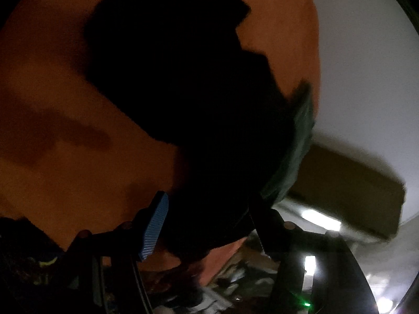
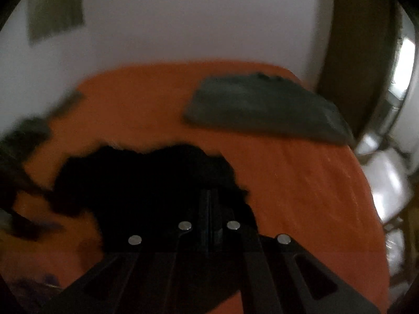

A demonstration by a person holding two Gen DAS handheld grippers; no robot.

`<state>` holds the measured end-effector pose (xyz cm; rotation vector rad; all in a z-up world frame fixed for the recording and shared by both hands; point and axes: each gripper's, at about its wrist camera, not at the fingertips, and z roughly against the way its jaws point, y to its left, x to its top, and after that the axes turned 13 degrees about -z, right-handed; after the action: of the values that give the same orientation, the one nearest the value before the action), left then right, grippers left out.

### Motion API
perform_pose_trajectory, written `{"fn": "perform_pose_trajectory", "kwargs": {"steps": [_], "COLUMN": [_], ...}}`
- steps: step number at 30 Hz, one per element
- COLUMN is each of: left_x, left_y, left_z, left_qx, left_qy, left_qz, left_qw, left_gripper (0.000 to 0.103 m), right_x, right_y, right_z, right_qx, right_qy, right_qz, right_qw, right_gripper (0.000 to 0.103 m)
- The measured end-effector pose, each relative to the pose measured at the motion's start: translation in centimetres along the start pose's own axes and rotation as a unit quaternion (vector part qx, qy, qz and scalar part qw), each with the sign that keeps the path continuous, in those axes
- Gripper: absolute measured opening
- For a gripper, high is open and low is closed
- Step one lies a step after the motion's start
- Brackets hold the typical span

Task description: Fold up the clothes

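Note:
A black garment (image 2: 146, 183) lies crumpled on the orange bed cover (image 2: 288, 183). My right gripper (image 2: 209, 204) is shut, its fingertips down against the near edge of the black cloth; whether any cloth is pinched is lost in the dark. In the left wrist view the same black garment (image 1: 183, 83) spreads over the orange cover (image 1: 52, 78). My left gripper (image 1: 209, 198) stands open, with the garment's near end between the blue pad (image 1: 154, 230) and the other finger. A folded dark green garment (image 2: 262, 107) rests further back, near the bed's edge (image 1: 296, 151).
A white wall (image 2: 196, 21) runs behind the bed, with a brown door (image 2: 358, 52) at the right. White objects (image 2: 387, 178) sit beyond the bed's right edge. Dark blurred items (image 2: 26, 136) lie at the bed's left. Clutter (image 1: 235, 274) covers the floor below the bed.

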<state>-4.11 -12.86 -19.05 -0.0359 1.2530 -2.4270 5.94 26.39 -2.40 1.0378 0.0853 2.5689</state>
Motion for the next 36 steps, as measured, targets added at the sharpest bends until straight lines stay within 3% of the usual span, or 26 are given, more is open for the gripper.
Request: {"fn": "perform_pose_trajectory", "kwargs": {"steps": [2, 3, 4, 5, 8, 12, 15, 17, 18, 19, 20, 23, 26, 28, 31, 36], "left_x": [-0.7, -1.2, -1.7, -2.2, -3.7, -5.4, -5.8, -5.9, -5.7, -5.7, -5.5, -4.9, -4.7, -4.5, -4.7, -6.1], "left_y": [-0.8, -1.2, -1.6, -1.9, -2.4, -2.2, -2.4, -2.6, -2.5, -2.3, -2.7, -2.8, -3.2, -3.5, -6.2, -8.9], "left_z": [-0.8, -1.5, -2.2, -2.9, -4.2, -5.4, -6.6, -7.3, -7.3, -7.4, -8.1, -8.3, -7.0, -6.1, -4.7, -4.6], "left_qx": [0.011, 0.022, 0.034, 0.045, 0.059, 0.093, 0.099, 0.100, 0.102, 0.103, 0.102, 0.098, 0.092, 0.088, 0.076, 0.043], "left_qy": [0.018, 0.033, 0.050, 0.067, 0.088, 0.114, 0.125, 0.128, 0.128, 0.127, 0.126, 0.113, 0.085, 0.067, 0.036, 0.029], "left_qz": [-0.022, -0.036, -0.048, -0.059, -0.077, -0.086, -0.083, -0.080, -0.077, -0.072, -0.068, -0.047, -0.047, -0.048, -0.090, -0.128], "left_qw": [0.9995, 0.9986, 0.9970, 0.9950, 0.9914, 0.9853, 0.9837, 0.9835, 0.9836, 0.9839, 0.9845, 0.9877, 0.9910, 0.9927, 0.9924, 0.9904], "left_gripper": [0.065, 0.065, 0.065, 0.065, 0.065, 0.065, 0.065, 0.065, 0.065, 0.065, 0.065, 0.065, 0.065, 0.065, 0.065, 0.065], "right_x": [1.4, 1.4, 1.3, 0.6, -1.8, -8.1, -10.9, -11.9, -12.3, -11.9, -11.5, -8.7, -4.6, -1.4, 2.8, 6.0], "right_y": [0.0, -0.1, -0.2, -0.5, -1.9, -4.6, -4.3, -3.3, -2.7, -2.4, -2.2, -1.5, -1.2, -1.1, -2.1, -1.9], "right_z": [0.2, 0.0, -0.3, -0.9, -4.0, -10.2, -12.0, -12.5, -12.7, -12.5, -12.2, -9.9, -5.6, -1.5, 3.7, 12.5], "right_qx": [0.046, 0.059, 0.072, 0.074, 0.037, -0.008, -0.002, 0.021, 0.036, 0.036, 0.036, 0.072, 0.132, 0.182, 0.251, 0.334], "right_qy": [0.067, 0.096, 0.126, 0.147, 0.212, 0.356, 0.377, 0.364, 0.354, 0.333, 0.311, 0.234, 0.155, 0.101, 0.044, -0.025], "right_qz": [-0.008, -0.013, -0.018, -0.019, -0.035, -0.083, -0.076, -0.064, -0.059, -0.062, -0.066, -0.096, -0.128, -0.163, -0.218, -0.222], "right_qw": [0.997, 0.993, 0.989, 0.986, 0.976, 0.931, 0.923, 0.929, 0.933, 0.940, 0.947, 0.965, 0.971, 0.964, 0.942, 0.916], "right_gripper": [0.007, 0.033, 0.073, 0.084, 0.087, 0.087, 0.087, 0.087, 0.078, 0.028, 0.002, 0.003, 0.003, 0.003, 0.003, 0.003]}}
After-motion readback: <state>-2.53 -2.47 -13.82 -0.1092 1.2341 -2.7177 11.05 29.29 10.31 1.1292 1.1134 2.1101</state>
